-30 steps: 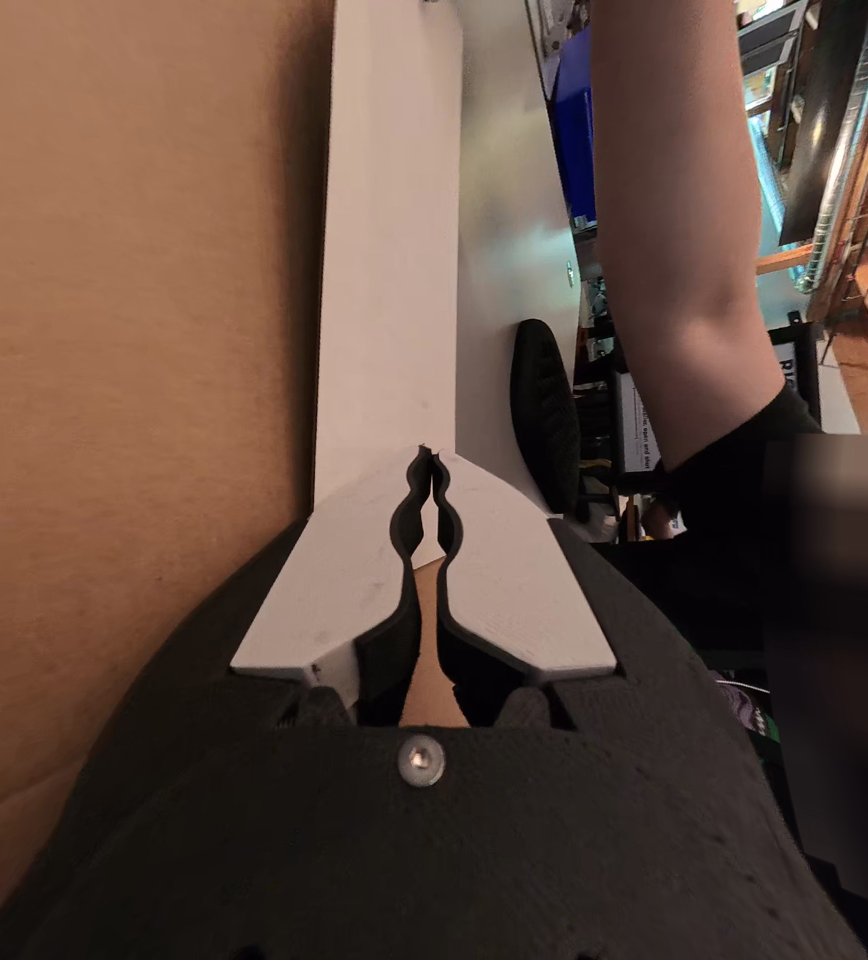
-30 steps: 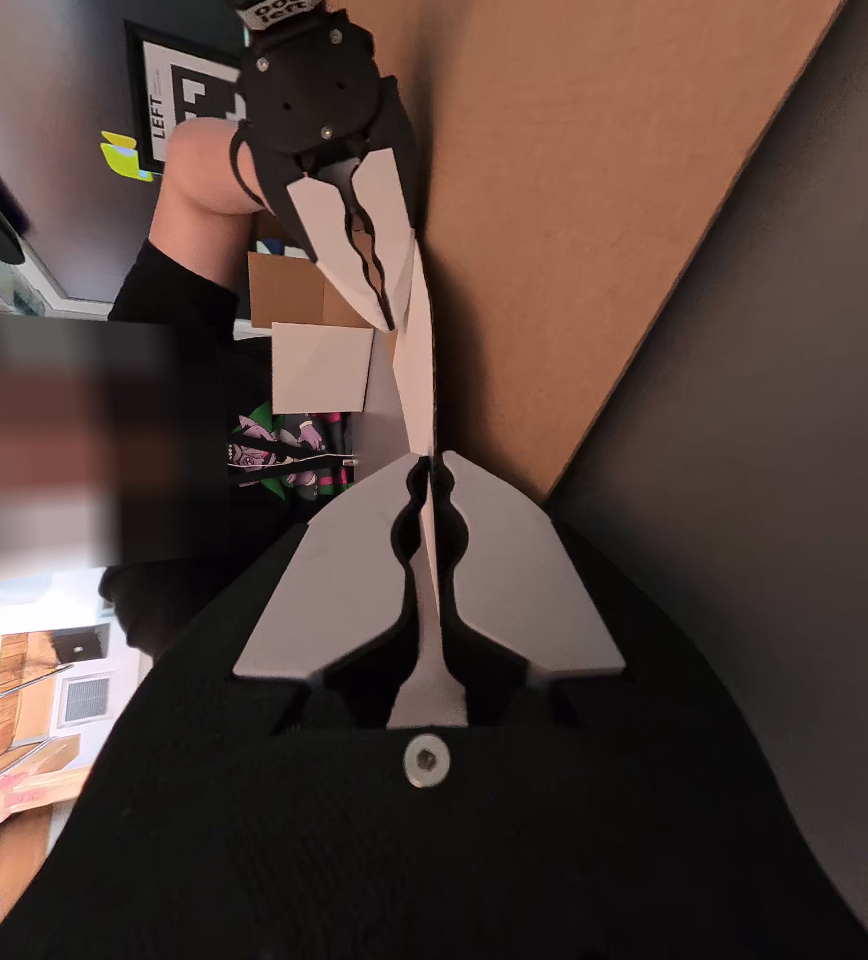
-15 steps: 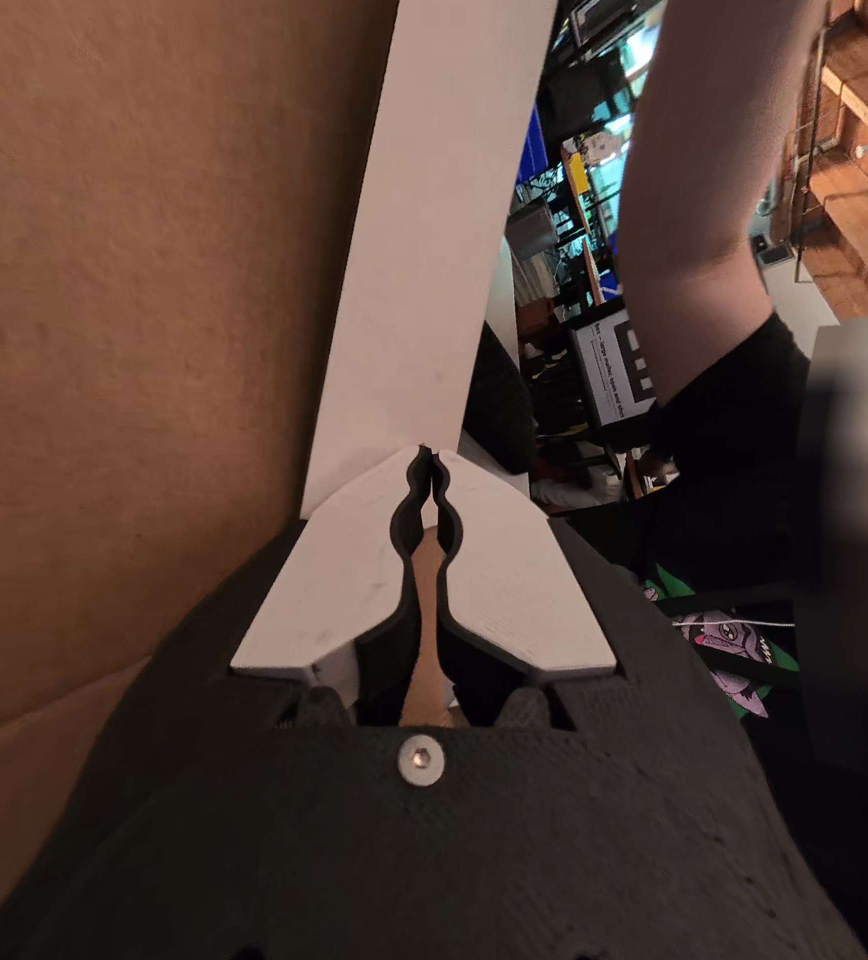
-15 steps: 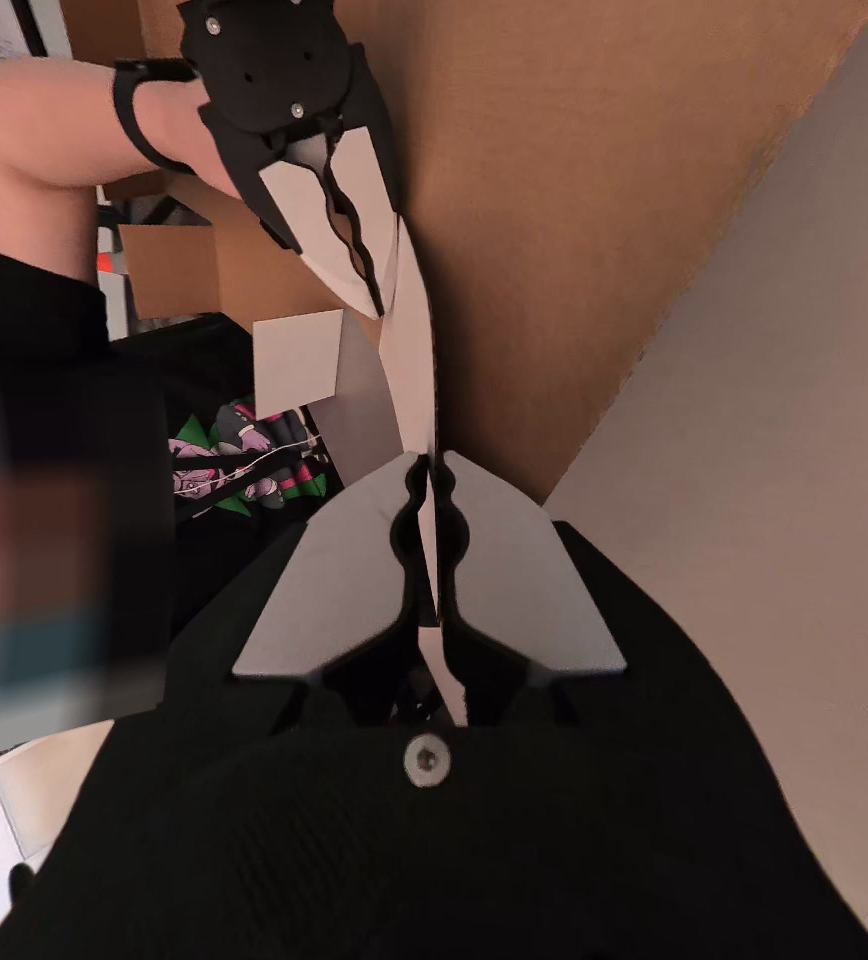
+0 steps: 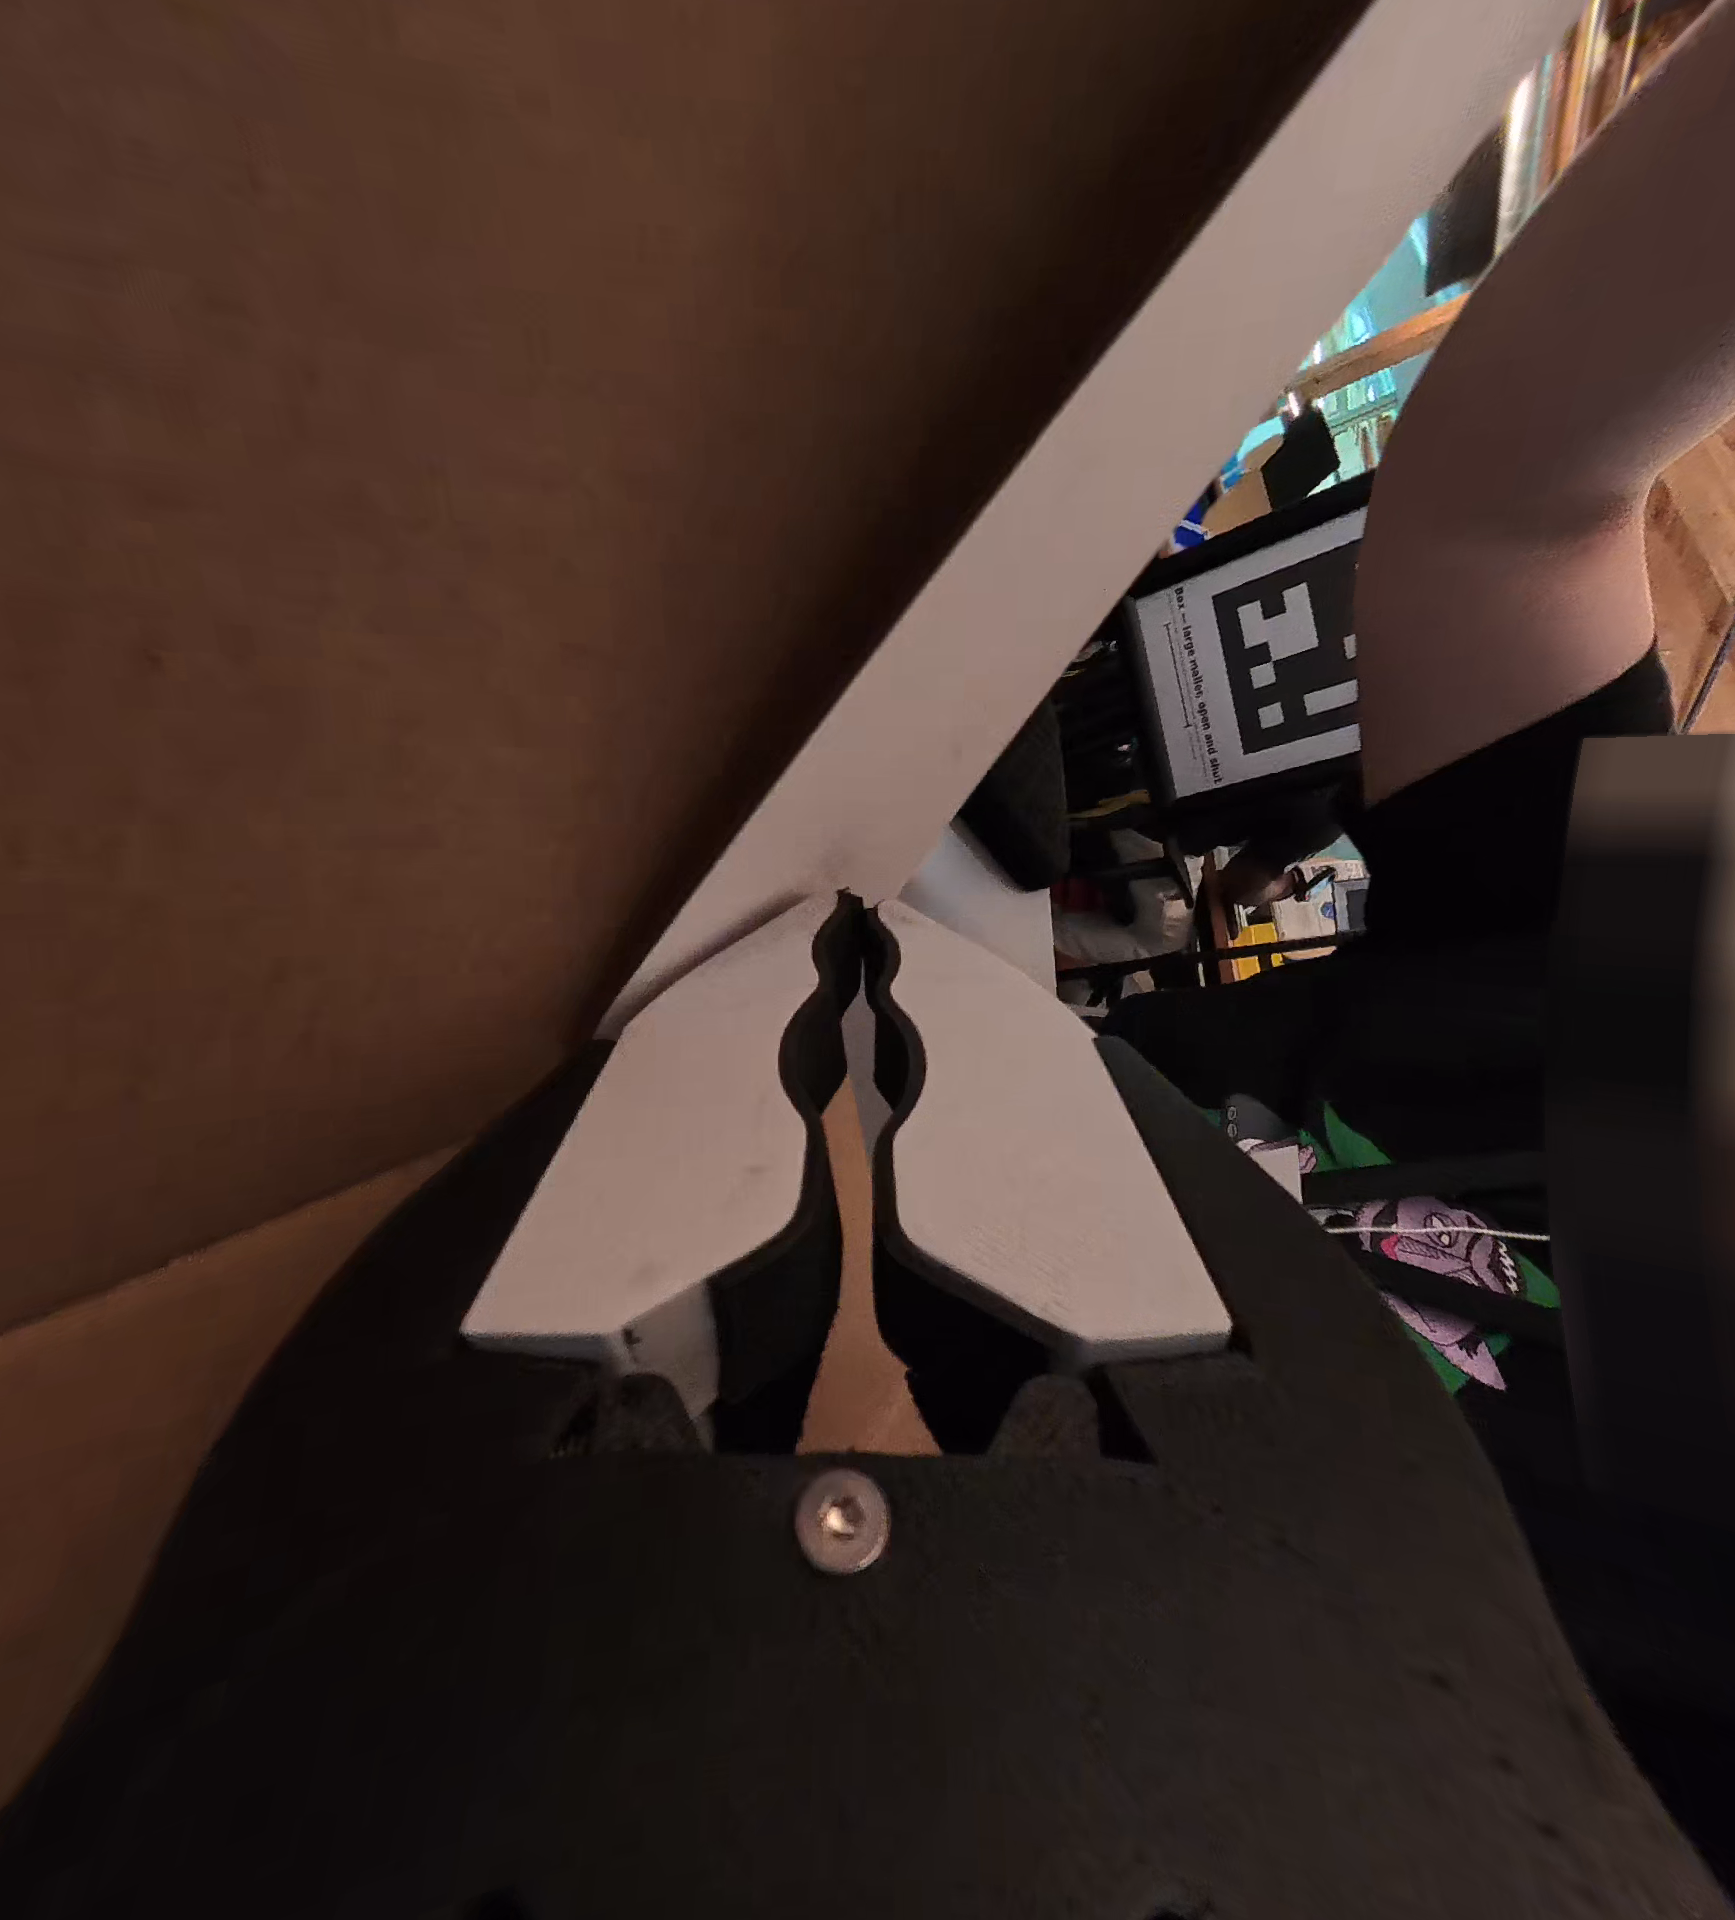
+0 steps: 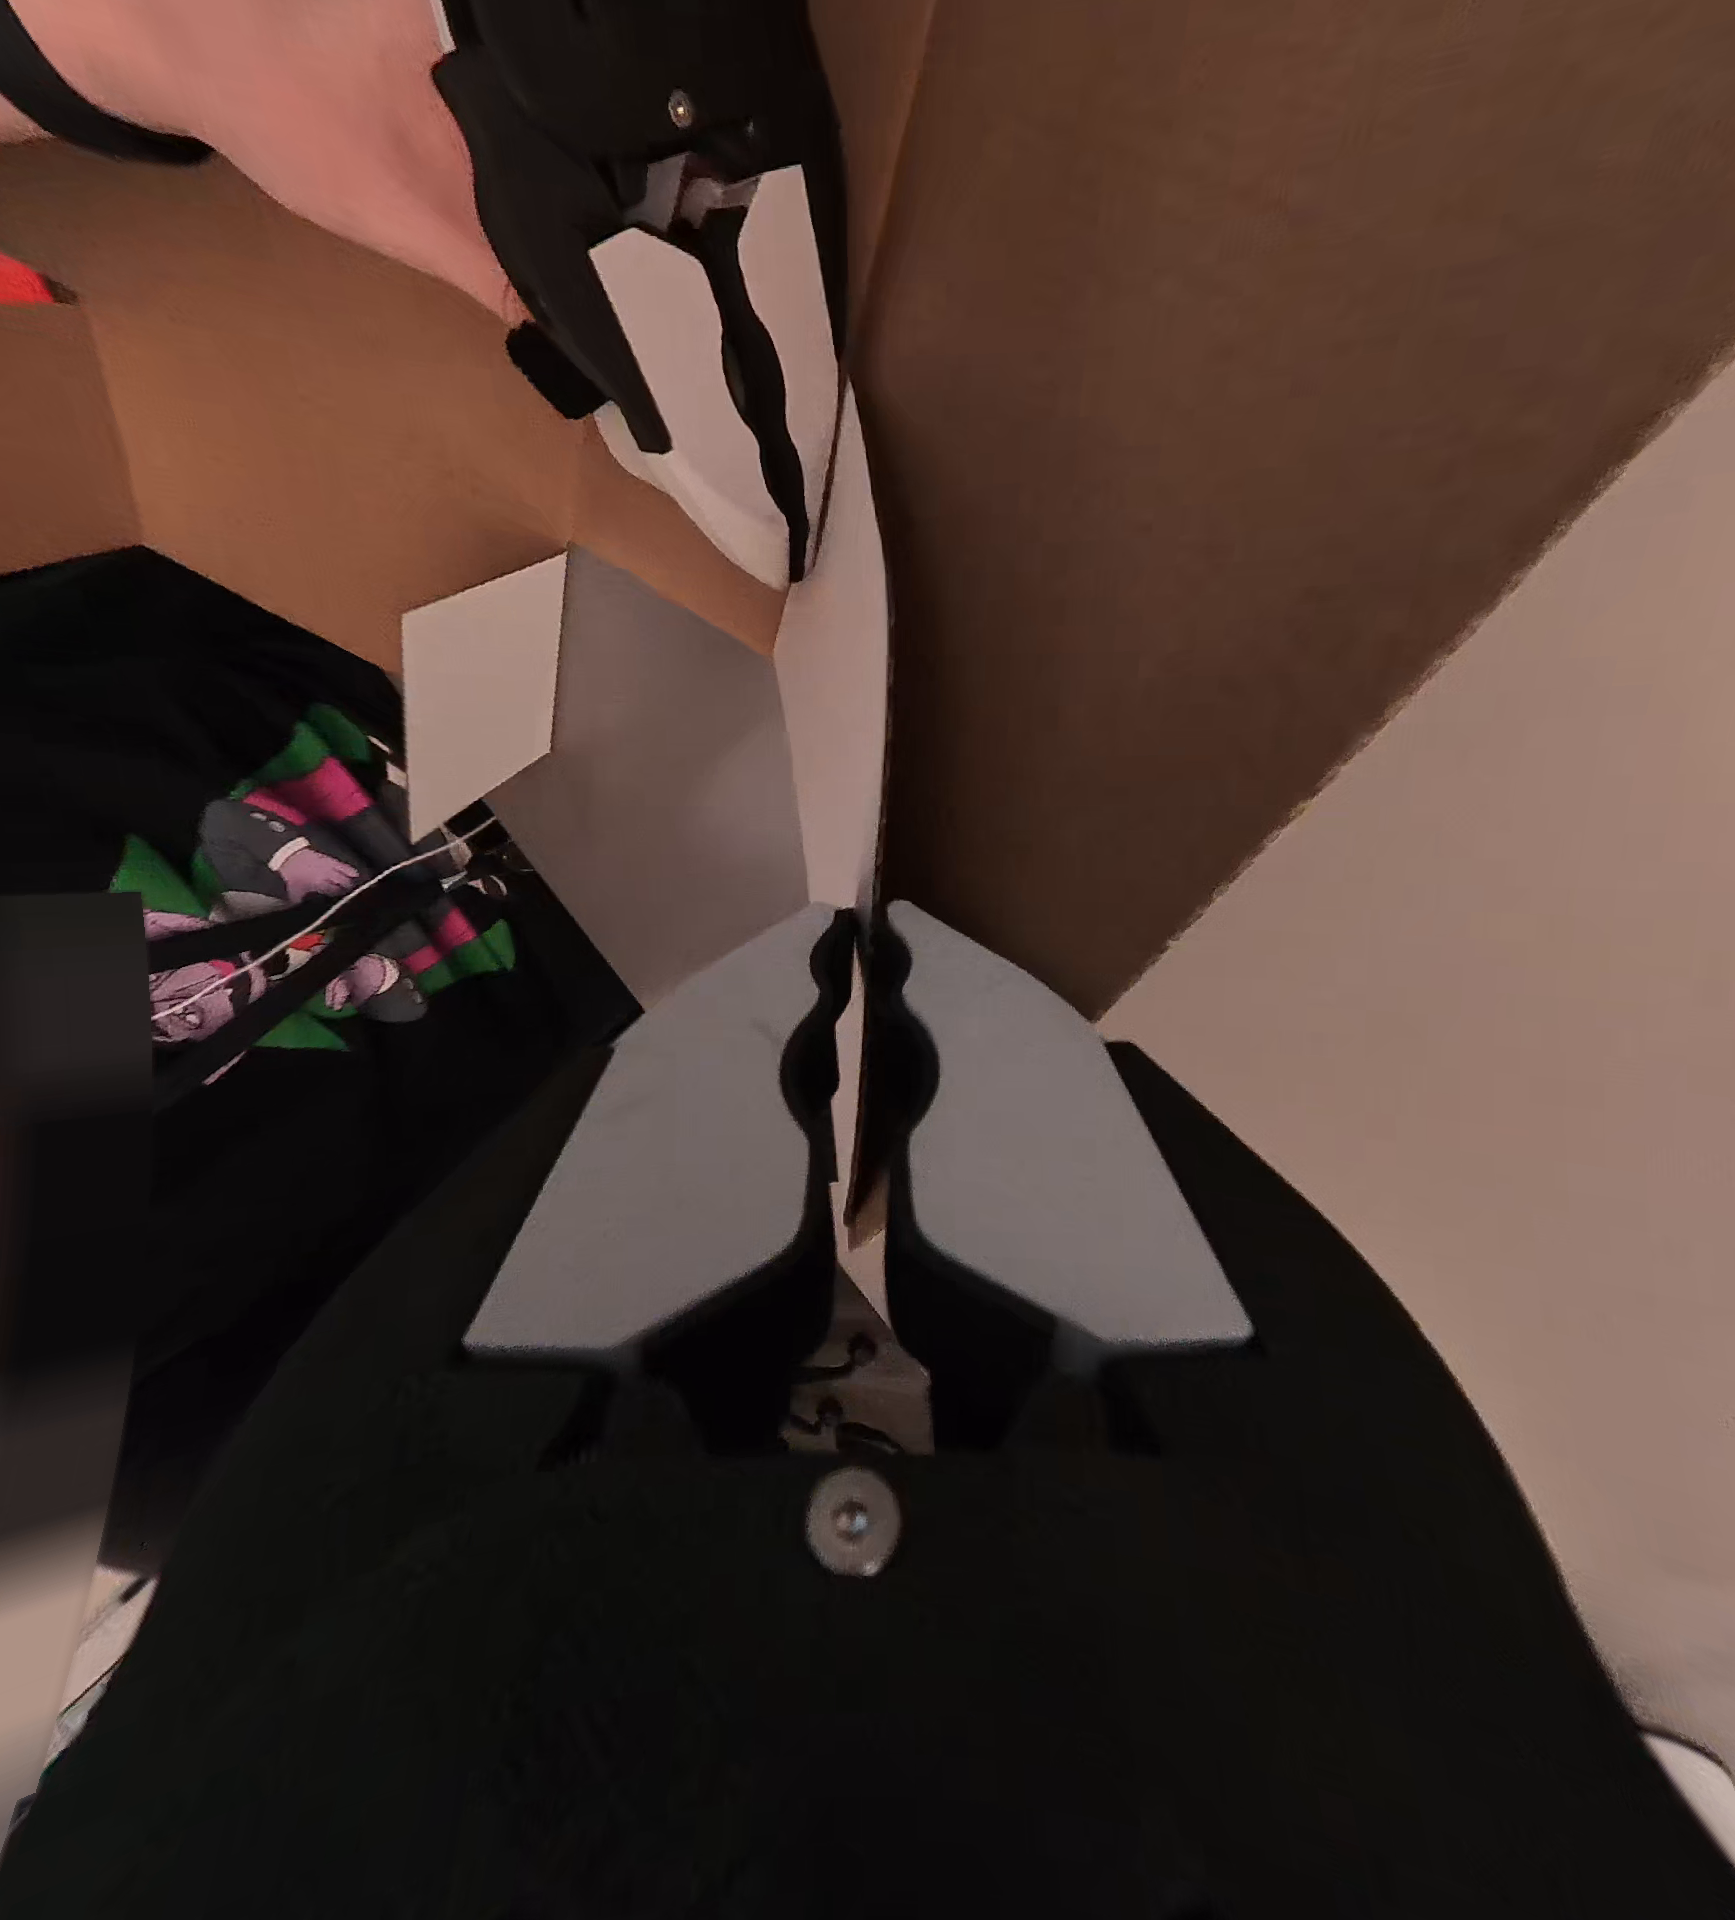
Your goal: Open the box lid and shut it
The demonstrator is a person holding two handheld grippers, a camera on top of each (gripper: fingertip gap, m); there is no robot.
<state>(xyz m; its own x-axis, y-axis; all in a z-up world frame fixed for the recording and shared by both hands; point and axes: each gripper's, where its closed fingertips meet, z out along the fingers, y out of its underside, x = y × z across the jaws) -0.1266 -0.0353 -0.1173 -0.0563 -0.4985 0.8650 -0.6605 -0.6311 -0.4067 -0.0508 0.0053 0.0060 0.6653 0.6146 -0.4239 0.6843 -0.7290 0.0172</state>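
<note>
— Between the two white fingers of the left gripper (image 5: 861, 914), what do you see?

— A thin sheet of cardboard. The jaws are pressed together on the front strip of the box lid (image 5: 1102, 499), which is white on its outer face and brown on the inside. The brown inner panel fills the whole left side of the left wrist view, and the white strip runs slantwise up to the top right corner.

— And the right gripper (image 6: 868, 920)?

— It pinches the same strip. In the right wrist view the white edge (image 6: 837, 748) passes straight between its closed fingers, with the brown panel rising just to the right.

— Can both tools be seen at once?

— Yes. Farther along the strip, at the top of the right wrist view, the left gripper (image 6: 795, 551) clamps the edge, a hand (image 6: 323, 114) behind it.

— Anything else around?

— A bare forearm (image 5: 1590, 364) at the right of the left wrist view, and beside it a black-and-white marker card (image 5: 1258, 675). A pale wall (image 6: 1517, 935) lies to the right of the lid.
</note>
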